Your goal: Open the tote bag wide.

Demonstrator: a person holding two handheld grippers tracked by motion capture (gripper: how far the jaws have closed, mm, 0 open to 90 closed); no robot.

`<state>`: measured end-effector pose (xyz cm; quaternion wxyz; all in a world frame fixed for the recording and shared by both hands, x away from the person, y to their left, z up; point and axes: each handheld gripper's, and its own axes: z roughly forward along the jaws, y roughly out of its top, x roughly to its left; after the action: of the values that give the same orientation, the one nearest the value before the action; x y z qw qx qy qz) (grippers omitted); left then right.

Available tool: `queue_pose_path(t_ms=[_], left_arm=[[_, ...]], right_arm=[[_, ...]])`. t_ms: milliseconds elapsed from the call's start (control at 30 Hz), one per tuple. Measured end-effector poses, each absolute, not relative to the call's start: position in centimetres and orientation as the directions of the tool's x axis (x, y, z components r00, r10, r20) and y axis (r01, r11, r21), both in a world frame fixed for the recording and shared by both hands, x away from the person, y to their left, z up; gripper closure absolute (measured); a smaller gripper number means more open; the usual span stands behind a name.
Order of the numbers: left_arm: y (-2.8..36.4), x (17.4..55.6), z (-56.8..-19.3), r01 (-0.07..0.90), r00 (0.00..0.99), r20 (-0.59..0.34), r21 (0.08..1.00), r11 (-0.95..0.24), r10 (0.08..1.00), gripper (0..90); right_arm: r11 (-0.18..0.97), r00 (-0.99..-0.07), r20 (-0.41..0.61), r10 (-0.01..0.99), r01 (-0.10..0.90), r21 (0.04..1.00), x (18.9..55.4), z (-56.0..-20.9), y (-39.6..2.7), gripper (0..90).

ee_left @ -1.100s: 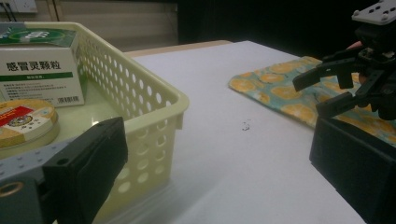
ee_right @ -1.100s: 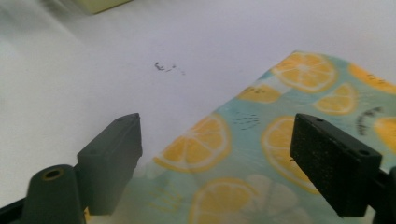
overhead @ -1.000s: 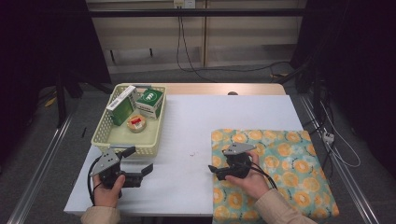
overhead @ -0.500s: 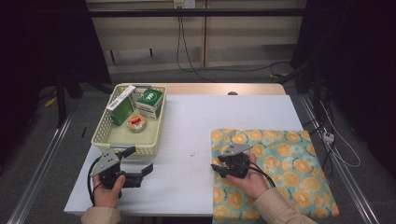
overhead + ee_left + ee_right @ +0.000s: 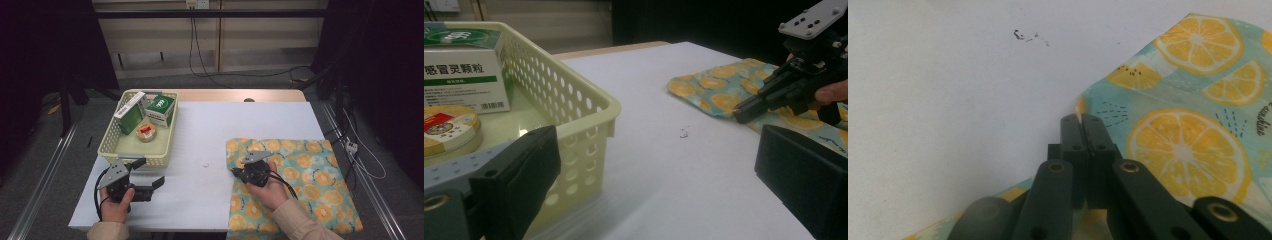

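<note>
- The bench (image 5: 210, 130) has a flat, matte white top; a strip of wood grain shows along its far edge.
- A cloth (image 5: 305, 185) lies flat on the bench's right near quarter. It is thin fabric, roughly rectangular, teal, printed with orange citrus slices. Its left edge lies on the white surface; its near end reaches the bench edge.
- The right gripper (image 5: 239, 174) rests at the cloth's left edge, held from behind by the right hand (image 5: 270, 187). In the right gripper view the two black jaws have just been closing and now stand pressed together, with the pale folded hem of the cloth (image 5: 1198, 150) pinched at their tips.
- A small dark smudge (image 5: 1030, 36) marks the white surface just beyond that edge.
- The left gripper (image 5: 149, 174) is held low over the bench's near left corner by the left hand (image 5: 116, 202). Its jaws stand wide apart, with nothing between them; the pads are blunt black blocks.
- A cream plastic basket (image 5: 135, 157), rectangular with perforated walls, sits just beyond the left gripper. It holds a green-and-white cardboard box (image 5: 160, 109), a second green carton (image 5: 129, 114) leaning beside it, and a round, flat tin (image 5: 146, 131) with a red label.
</note>
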<state>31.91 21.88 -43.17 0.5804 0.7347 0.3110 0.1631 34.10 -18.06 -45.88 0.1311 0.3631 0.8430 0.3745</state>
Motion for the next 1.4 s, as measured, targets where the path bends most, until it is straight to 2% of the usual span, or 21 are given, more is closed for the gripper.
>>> queue_pose_path(t_ms=[300, 767, 1400], left_arm=[[22.0, 31.9, -43.2, 0.27, 0.753, -0.123, 0.954, -0.133, 0.647, 4.3], [21.6, 32.0, -43.2, 0.272, 0.759, -0.127, 0.953, -0.133, 0.639, 4.2], [21.3, 32.1, -43.1, 0.281, 0.767, -0.143, 0.951, -0.127, 0.626, 4.2]], right_arm=[[0.442, -0.701, 0.071, 0.709, 0.522, 0.73, 35.3, -45.5, -18.3, 90.0], [0.343, -0.676, 0.112, 0.728, 0.5, 0.795, 40.0, -42.9, -18.2, 90.0], [0.32, -0.676, 0.113, 0.728, 0.481, 0.816, 46.1, -42.0, -14.0, 90.0]])
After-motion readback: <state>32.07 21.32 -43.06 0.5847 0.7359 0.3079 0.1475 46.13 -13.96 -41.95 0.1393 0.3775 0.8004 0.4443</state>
